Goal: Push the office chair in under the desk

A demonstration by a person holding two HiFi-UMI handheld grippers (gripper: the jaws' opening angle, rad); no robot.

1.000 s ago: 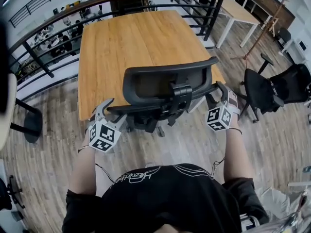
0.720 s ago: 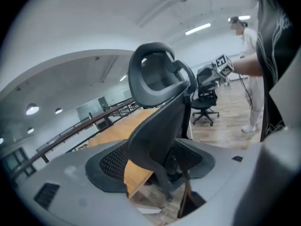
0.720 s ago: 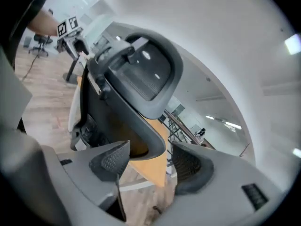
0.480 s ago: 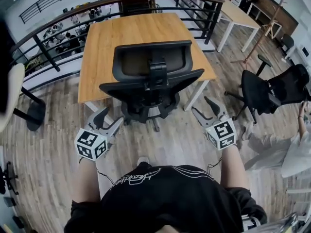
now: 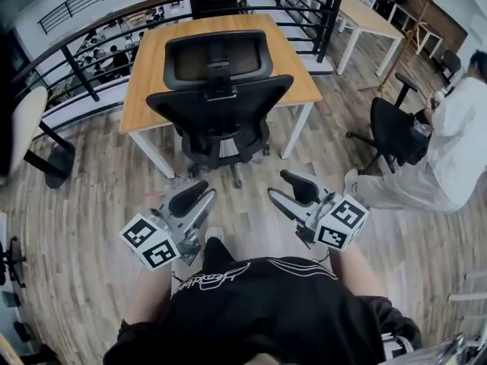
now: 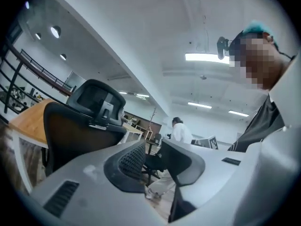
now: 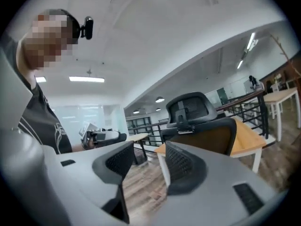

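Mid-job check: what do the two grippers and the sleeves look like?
Both the left gripper and right gripper are grey, with long tapered jaws lined with black textured pads. Both sets have just been closing, nothing between them. Each carries a white cube printed with black square markers. The person wears a black shirt with a grey print and short sleeves.

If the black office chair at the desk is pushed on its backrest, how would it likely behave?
The office chair would probably roll easily: its wheeled base stands on smooth floor. Pushed high on the tall backrest, it might swivel or tilt. The desk close ahead would likely stop it soon.
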